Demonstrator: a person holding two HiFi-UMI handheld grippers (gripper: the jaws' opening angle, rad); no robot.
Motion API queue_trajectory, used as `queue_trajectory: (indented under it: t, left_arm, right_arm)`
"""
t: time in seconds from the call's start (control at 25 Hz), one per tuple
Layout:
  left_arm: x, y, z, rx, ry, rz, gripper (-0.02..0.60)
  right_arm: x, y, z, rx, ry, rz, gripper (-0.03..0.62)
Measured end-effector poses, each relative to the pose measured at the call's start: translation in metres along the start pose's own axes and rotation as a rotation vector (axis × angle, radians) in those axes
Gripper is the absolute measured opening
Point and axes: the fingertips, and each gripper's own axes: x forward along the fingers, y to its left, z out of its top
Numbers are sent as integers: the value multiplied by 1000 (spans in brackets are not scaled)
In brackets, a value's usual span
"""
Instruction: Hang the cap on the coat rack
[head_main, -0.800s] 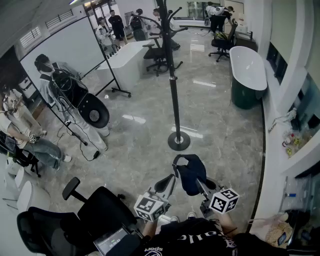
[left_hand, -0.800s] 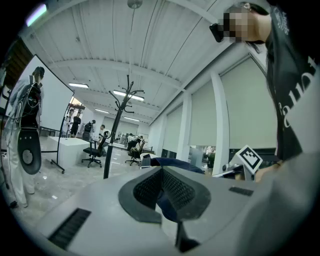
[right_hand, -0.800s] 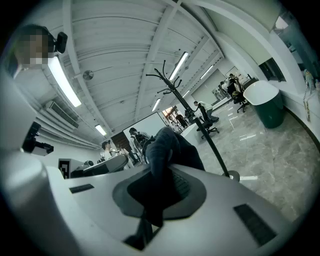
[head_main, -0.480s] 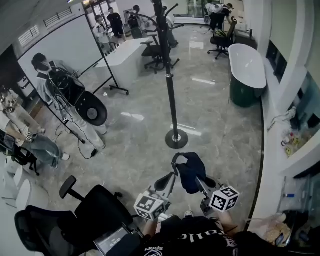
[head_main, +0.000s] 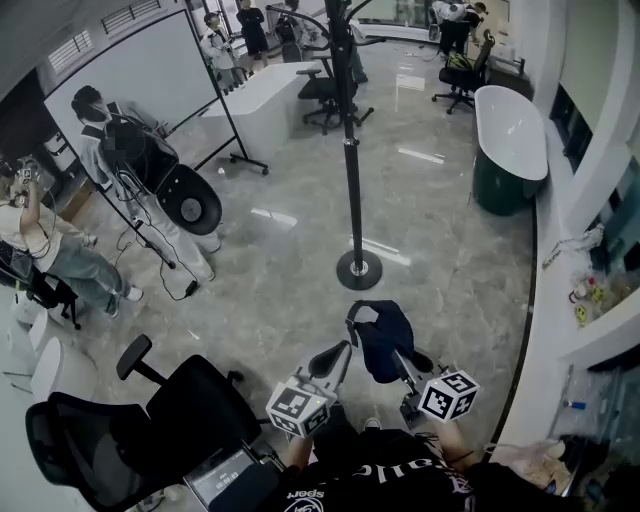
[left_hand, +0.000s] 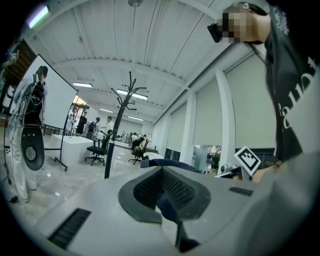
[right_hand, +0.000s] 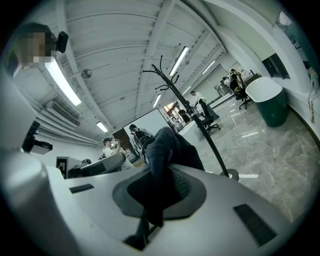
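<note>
Spanning left hand-held gripper (head_main: 346, 346) and right hand-held gripper (head_main: 394, 356), cap (head_main: 384, 324) clamped by both.

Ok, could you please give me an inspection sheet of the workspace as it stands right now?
Surface: glossy grey marble floor.
Job's things: dark cap held low in front of the person; coat rack upright beyond it, apart from the cap.
Clutter: black office chair at lower left; white tub at right.
Grippers: left tongs shut on the cap; right tongs shut on the cap.
Cables: black cable trailing on the floor at left.
Surroundings: whiteboard; people standing far back.
</note>
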Motion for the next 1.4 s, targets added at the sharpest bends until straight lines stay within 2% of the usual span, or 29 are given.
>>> queue_trajectory:
  t: [0.28,0.48,0.76,0.96,1.2,1.4]
  left_arm:
    - [5,47,3,-2,11,7,5]
    - [20,90,25,7,16,-6,5]
    - [29,182,61,42,-13,-70,5]
    - [28,247,71,63,-24,-63,5]
    - [19,308,72,37,-17,-49,5]
    - [15,338,68,-20,11,-38,5]
  right_arm:
    - [43,-3,4,12,-7,-10,28]
    - [87,-6,14,16,-9,-28,28]
    - [182,8,38,16,-51,-56,28]
    - [242,20,49,18,-62,-62,28]
    - [297,27,48,31,-55,-89,28]
    - [326,29,51,13,-27,-104,28]
